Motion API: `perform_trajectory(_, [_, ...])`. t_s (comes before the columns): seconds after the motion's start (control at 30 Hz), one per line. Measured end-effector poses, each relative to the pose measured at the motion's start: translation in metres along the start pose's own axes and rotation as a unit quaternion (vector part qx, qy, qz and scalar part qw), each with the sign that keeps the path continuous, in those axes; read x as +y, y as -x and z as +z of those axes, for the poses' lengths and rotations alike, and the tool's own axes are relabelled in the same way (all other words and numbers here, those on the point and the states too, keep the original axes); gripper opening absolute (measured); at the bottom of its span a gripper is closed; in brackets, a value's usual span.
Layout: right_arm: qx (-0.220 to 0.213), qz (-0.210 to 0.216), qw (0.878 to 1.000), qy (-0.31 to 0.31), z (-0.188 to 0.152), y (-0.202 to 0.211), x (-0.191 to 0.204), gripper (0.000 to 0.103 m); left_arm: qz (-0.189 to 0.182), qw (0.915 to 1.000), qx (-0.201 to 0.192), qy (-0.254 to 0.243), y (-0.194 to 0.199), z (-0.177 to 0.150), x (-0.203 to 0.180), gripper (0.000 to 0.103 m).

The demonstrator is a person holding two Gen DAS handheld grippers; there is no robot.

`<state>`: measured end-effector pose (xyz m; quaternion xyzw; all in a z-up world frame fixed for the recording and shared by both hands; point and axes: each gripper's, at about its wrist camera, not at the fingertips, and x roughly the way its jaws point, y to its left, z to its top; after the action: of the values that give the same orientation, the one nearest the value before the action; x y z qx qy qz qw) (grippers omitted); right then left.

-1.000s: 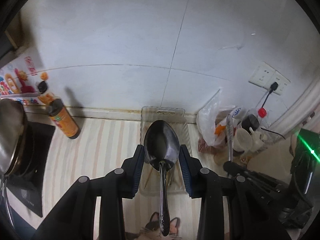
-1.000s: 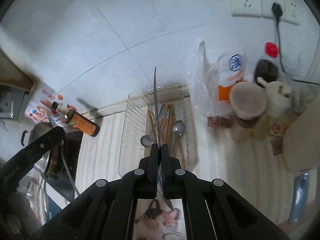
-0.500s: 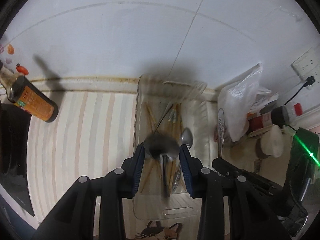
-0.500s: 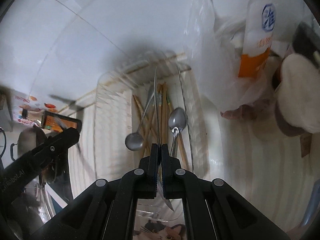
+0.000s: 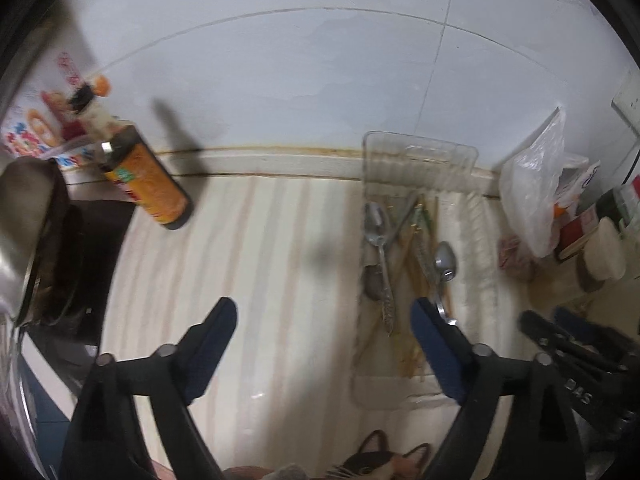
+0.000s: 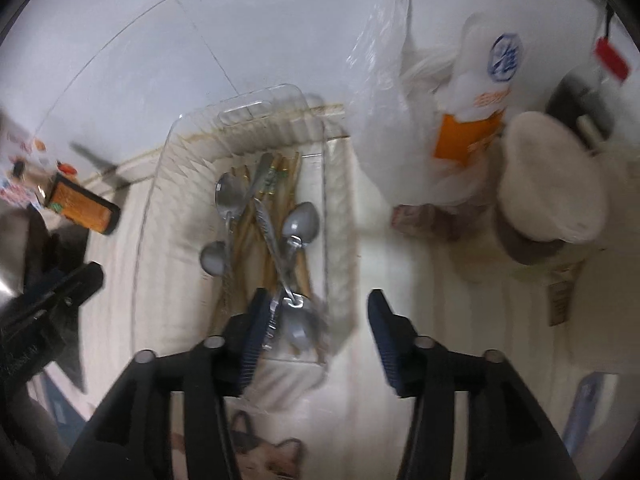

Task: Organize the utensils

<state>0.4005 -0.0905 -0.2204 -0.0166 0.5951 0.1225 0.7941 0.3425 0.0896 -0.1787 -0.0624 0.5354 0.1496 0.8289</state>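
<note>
A: Far left we have a steel pot (image 5: 24,216), then a brown bottle (image 5: 146,178) leaning near the wall, on the striped worktop (image 5: 256,264).

B: And our left tool (image 5: 324,320)?

A: Its jaws are opening, already wide apart, with nothing between them but bare worktop. It hangs just left of the tray (image 5: 420,152).

B: What lies in the tray?

A: A pile of utensils. On its left side a spoon (image 5: 376,224) lies bowl toward the wall, with a second spoon bowl (image 5: 372,282) just near of it. Chopsticks (image 5: 408,248) lie along the middle, and a third spoon (image 5: 445,260) on the right.

B: The right tool (image 6: 314,320)?

A: Its jaws are opening too, about half apart, and they hold nothing. Between them we see the near right corner of the tray, where another spoon (image 6: 298,320) lies blurred, bowl toward us. The left finger (image 6: 256,328) hangs over the near end of the pile.

B: And right of the tray?

A: A clear plastic bag (image 6: 384,120), a white and orange packet (image 6: 476,112), and a pale round lid (image 6: 552,188) on a container, all close to the wall.
</note>
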Motion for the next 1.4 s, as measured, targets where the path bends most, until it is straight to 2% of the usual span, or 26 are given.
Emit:
perform_trajectory(0.03, [-0.005, -0.014, 1.0, 0.009, -0.005, 0.003, 0.001, 0.069, 0.006, 1.0, -0.004, -0.001, 0.001, -0.002, 0.001, 0.103])
perform_trajectory(0.17, [-0.02, -0.044, 0.999, 0.023, -0.027, 0.017, -0.003, 0.097, 0.014, 0.9998, -0.011, 0.005, 0.009, -0.018, 0.004, 0.103])
perform_trajectory(0.23, [-0.025, -0.049, 0.998, 0.027, -0.036, 0.024, -0.005, 0.101, 0.016, 0.9997, -0.015, 0.009, 0.015, -0.024, 0.004, 0.103])
perform_trajectory(0.47, [-0.066, -0.058, 0.995, 0.042, -0.056, 0.065, -0.007, 0.103, 0.019, 0.9986, -0.045, 0.019, 0.058, -0.052, 0.0, 0.103])
perform_trajectory(0.67, [-0.106, -0.026, 0.993, 0.041, -0.084, 0.123, -0.009, 0.103, 0.007, 0.9973, -0.071, 0.016, 0.11, -0.077, 0.002, 0.103])
perform_trajectory(1.17, [-0.175, 0.04, 0.983, 0.039, -0.17, 0.269, 0.011, 0.103, -0.088, 0.987, -0.134, -0.014, 0.249, -0.139, 0.032, 0.103])
perform_trajectory(1.4, [-0.202, 0.05, 0.978, 0.023, -0.204, 0.315, 0.015, 0.103, -0.113, 0.9819, -0.15, -0.028, 0.287, -0.163, 0.039, 0.103])
